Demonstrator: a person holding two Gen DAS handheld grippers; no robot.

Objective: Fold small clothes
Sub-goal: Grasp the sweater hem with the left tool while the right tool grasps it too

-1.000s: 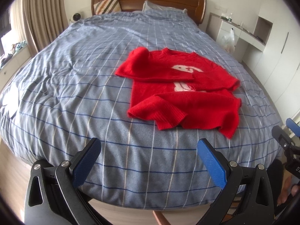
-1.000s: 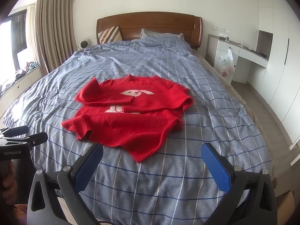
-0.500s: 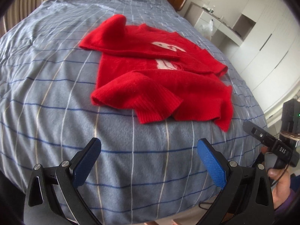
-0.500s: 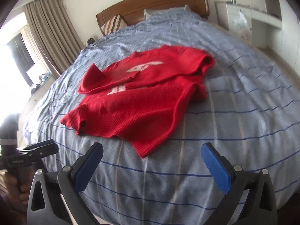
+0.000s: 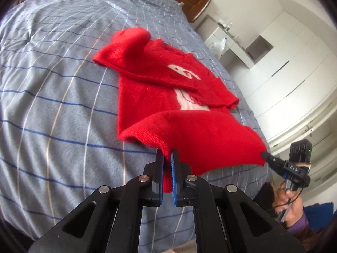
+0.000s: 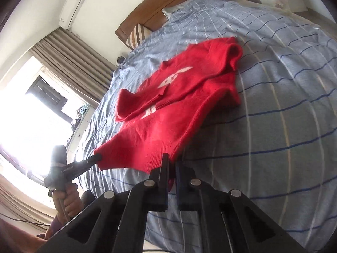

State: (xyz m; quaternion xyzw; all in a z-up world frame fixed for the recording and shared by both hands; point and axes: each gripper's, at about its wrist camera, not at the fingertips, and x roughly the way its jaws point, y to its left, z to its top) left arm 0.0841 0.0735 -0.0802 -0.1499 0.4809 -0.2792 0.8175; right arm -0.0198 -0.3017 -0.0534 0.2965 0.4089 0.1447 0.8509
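A red sweater [image 5: 168,97] lies on the bed [image 5: 52,105], filling the middle of both views, its sleeves folded across the chest over a white motif. Its near hem is lifted off the striped blue-grey cover at two corners.

In the left wrist view, the left tongs [image 5: 166,158] sit at lower centre; their jaws have just been closing and now pinch the hem's left corner, red knit showing between the blue pads [image 5: 174,168]. At the right edge of that frame the right tongs [image 5: 264,154] bite the hem's other corner, held by a hand [image 5: 291,202] with a purple cuff. This view alone shows the white wardrobe doors [image 5: 290,80] and the desk niche [image 5: 238,44] at upper right.

The right wrist view mirrors it: the right tongs [image 6: 171,160] at lower centre, their jaws also just closed, grip the hem's right corner, while the left tongs [image 6: 98,158] clamp the far corner at lower left, with the holding hand below. Only this view shows the bright window [image 6: 31,126], the curtains [image 6: 69,63], the air conditioner [image 6: 72,8] at upper left and a striped pillow [image 6: 138,34] against the wooden headboard [image 6: 164,14].
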